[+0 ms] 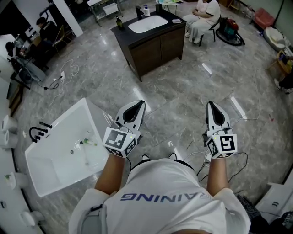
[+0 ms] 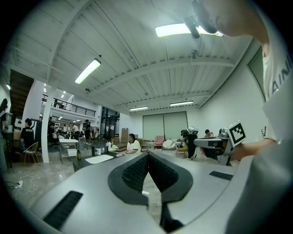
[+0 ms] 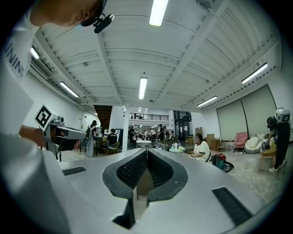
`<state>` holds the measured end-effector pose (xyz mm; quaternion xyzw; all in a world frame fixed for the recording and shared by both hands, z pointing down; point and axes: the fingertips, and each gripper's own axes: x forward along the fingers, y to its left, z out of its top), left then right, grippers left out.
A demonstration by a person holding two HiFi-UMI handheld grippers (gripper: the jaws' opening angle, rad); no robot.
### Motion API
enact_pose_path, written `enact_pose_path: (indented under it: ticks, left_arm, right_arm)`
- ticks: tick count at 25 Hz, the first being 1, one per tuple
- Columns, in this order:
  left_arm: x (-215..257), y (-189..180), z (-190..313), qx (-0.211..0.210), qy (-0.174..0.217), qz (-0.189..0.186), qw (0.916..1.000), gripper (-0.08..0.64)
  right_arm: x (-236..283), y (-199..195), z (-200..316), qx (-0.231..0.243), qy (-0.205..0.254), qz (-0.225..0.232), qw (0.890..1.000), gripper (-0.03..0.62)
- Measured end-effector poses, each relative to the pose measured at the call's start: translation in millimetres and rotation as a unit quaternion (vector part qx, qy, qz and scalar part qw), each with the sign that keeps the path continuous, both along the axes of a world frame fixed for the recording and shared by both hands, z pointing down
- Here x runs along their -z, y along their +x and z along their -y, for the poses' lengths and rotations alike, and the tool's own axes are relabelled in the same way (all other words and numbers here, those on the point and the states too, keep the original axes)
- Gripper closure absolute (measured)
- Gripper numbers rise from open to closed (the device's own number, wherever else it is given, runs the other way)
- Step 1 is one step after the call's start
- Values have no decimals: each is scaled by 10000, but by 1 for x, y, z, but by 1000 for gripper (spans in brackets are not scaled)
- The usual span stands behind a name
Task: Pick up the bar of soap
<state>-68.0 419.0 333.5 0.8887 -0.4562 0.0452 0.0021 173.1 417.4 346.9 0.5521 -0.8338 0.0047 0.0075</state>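
Observation:
A dark vanity cabinet (image 1: 153,45) with a white inset basin (image 1: 147,23) stands far ahead on the marble floor. Bottles (image 1: 145,10) stand by its tap, and a small pale dish-like thing (image 1: 176,21) lies on its right corner, too small to tell as soap. My left gripper (image 1: 137,106) and right gripper (image 1: 213,106) are held side by side at waist height, pointing forward, well short of the cabinet. Both are shut with nothing between the pads. The left gripper view shows closed jaws (image 2: 147,155) aimed at the cabinet (image 2: 98,158); the right gripper's jaws (image 3: 146,153) are likewise closed.
A white sink unit (image 1: 50,160) with a black tap (image 1: 40,131) stands close on my left, with small green items (image 1: 89,143) in its bowl. A person sits on a chair (image 1: 201,18) behind the cabinet beside a red vacuum (image 1: 230,28). Cables (image 1: 62,77) trail on the floor.

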Motion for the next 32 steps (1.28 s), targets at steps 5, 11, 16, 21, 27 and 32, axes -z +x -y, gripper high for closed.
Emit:
enact_pose_path:
  ticks: [5, 11, 16, 21, 27, 32]
  left_arm:
    - [-7, 32, 4, 27, -99, 105, 9999, 560]
    - [-21, 57, 4, 0, -232, 325, 9992, 560]
    - [-27, 61, 22, 50, -292, 300, 9991, 560]
    - [-34, 70, 54, -16, -266, 188, 9995, 560]
    - [-34, 69, 99, -77, -203, 22, 9998, 560]
    - [-33, 55, 140, -90, -238, -78, 9996, 560]
  right_arm:
    - [-12, 35, 2, 55, -110, 53, 9999, 577]
    - [-34, 63, 11, 37, -262, 232, 9994, 577]
    - [-43, 60, 30, 228, -282, 149, 9992, 577]
    - [-43, 68, 55, 127, -307, 69, 9994, 577]
    - [-34, 66, 95, 98, -221, -149, 9996, 577]
    - [-30, 48, 134, 157, -257, -299, 9991, 577]
